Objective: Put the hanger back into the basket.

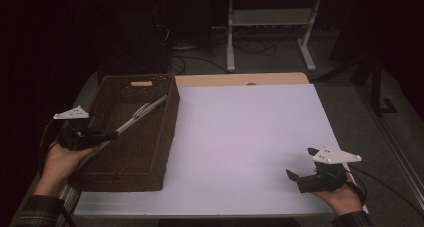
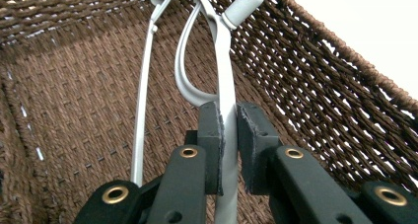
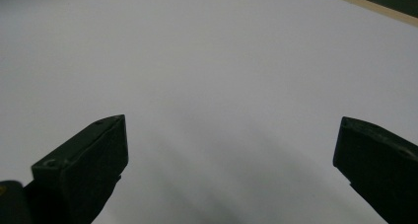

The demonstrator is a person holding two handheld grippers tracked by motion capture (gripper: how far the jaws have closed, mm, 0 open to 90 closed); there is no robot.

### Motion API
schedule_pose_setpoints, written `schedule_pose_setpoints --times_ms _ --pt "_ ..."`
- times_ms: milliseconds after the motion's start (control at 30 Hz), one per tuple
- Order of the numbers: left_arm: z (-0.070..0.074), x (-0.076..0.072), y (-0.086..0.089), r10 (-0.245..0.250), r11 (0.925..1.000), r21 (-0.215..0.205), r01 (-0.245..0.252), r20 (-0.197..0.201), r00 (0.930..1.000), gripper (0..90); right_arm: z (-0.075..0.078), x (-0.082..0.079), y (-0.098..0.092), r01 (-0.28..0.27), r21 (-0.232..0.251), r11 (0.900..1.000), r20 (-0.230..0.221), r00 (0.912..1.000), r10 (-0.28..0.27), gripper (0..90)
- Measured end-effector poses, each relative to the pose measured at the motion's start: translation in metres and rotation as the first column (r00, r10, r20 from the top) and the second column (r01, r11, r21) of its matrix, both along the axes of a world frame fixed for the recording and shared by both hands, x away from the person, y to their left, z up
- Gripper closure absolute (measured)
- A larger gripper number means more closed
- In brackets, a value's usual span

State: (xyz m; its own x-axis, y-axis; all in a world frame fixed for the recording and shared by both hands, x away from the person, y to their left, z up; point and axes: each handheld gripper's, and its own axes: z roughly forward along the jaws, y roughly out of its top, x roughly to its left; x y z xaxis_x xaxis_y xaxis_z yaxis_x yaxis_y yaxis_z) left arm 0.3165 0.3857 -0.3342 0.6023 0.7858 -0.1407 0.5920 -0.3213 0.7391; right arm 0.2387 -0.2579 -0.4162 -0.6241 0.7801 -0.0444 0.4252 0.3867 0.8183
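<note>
1. Dim room, with a white table (image 1: 240, 137) edged in pale wood at its far side; dark floor, cables and the legs of a white desk lie beyond it.
2. On the table's left part stands a brown woven basket (image 1: 155, 152), rectangular and open at the top.
3. From the high view, the left gripper (image 1: 111, 134) sits at the basket's near left rim, held by the person's left hand (image 1: 62, 159), and is clamped on one end of a pair of grey metal tongs (image 1: 142, 113).
4. The tongs slant from that gripper up and across the inside of the basket toward its right wall, their far end near the top of that wall.
5. From the left gripper view, the two black pads press the tongs' (image 2: 226, 110) flat grey arm from both sides; the second arm bows away to the left as a thin strip, and a pale sleeve-like tip rests against the basket's (image 2: 74, 100) woven wall ahead.
6. The right gripper (image 1: 301, 163) is well apart from the basket, near the table's front right corner, held low by the right hand (image 1: 345, 197).
7. From the right gripper view, its jaws stand wide apart with only the bare white table surface (image 3: 207, 76) between them.
</note>
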Motion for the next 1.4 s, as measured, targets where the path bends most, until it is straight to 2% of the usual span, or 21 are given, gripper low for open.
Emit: schedule_pose_setpoints --times_ms 333,667,800,933,1300,1400 --pt "0.004 -0.003 0.000 -0.008 0.9996 -0.028 0.009 0.024 0.9997 78.2 0.000 0.000 0.000 -0.001 0.001 1.000 0.002 1.0000 0.001 0.0" --pt "0.014 -0.006 -0.023 -0.041 0.9988 -0.024 0.043 0.079 0.9960 49.4 0.001 0.000 0.001 -0.004 0.001 1.000 0.003 1.0000 0.004 0.0" --pt "0.018 -0.005 -0.038 -0.057 0.9981 -0.016 0.059 0.107 0.9927 36.1 0.002 0.000 0.003 -0.013 0.007 1.000 0.002 0.9999 0.013 0.0" --pt "0.023 -0.005 -0.058 -0.080 0.9966 -0.012 0.082 0.123 0.9892 27.4 0.003 0.000 0.004 -0.018 0.009 1.000 0.008 0.9998 0.018 0.0" --pt "0.033 -0.003 -0.117 -0.147 0.9888 0.000 0.149 0.175 0.9736 15.5 0.005 0.000 0.006 -0.029 0.016 0.999 0.011 0.9995 0.029 0.0" --pt "0.035 -0.003 -0.135 -0.164 0.9859 -0.002 0.167 0.176 0.9706 13.2 0.005 0.000 0.006 -0.031 0.018 0.999 0.011 0.9995 0.031 0.0"
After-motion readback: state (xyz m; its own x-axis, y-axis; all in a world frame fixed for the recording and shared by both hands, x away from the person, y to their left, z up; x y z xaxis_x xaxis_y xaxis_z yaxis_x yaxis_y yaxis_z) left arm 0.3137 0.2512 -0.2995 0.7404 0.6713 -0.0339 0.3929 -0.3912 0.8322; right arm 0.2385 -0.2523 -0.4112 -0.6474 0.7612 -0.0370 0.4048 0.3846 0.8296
